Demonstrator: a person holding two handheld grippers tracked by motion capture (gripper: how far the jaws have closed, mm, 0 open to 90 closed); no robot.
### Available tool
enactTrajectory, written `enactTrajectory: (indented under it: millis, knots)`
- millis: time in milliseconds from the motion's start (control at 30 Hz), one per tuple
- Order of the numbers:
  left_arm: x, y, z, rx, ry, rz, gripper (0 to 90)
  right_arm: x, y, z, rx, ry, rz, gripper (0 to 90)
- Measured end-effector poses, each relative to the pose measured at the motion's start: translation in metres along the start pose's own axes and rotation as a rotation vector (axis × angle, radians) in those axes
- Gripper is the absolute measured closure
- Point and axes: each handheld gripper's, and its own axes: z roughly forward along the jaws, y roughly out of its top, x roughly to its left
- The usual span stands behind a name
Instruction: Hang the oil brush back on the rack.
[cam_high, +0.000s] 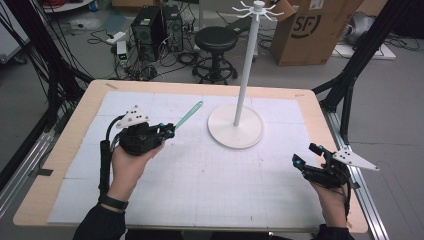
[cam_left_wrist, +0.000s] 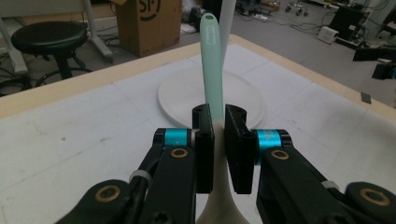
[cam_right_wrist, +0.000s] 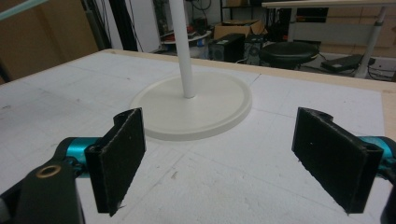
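Observation:
A pale green utensil handle (cam_high: 189, 114) sticks out of my left gripper (cam_high: 169, 131), pointing toward the white stand's round base (cam_high: 235, 134). In the left gripper view the jaws are shut on this green handle (cam_left_wrist: 211, 60), and a cream part of the utensil (cam_left_wrist: 219, 205) runs down between them. The stand's white pole (cam_high: 248, 60) rises to a ring of hooks (cam_high: 258, 11) at the top. My right gripper (cam_high: 305, 155) is held above the table's right side, jaws wide apart and empty. In the right gripper view the stand's base (cam_right_wrist: 196, 105) lies beyond my right gripper (cam_right_wrist: 233, 161).
A white gridded mat (cam_high: 200, 165) covers the wooden table (cam_high: 70, 135). Beyond the far edge stand a black stool (cam_high: 216, 42), computer cases (cam_high: 150, 27) and a cardboard box (cam_high: 310, 27). Black frame legs (cam_high: 350, 75) flank the table's right side.

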Motion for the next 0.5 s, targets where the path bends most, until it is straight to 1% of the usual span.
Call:
enactTrajectory:
  millis: [267, 500]
  knots:
    - [-0.003, 0.036, 0.006, -0.034, -0.016, 0.03, 82.6, 0.0, 0.0, -0.001, 0.0, 0.001, 0.004, 16.5]
    - [-0.004, 0.059, 0.008, -0.064, -0.039, 0.041, 82.6, -0.001, 0.0, -0.001, -0.003, 0.003, 0.002, 16.5]
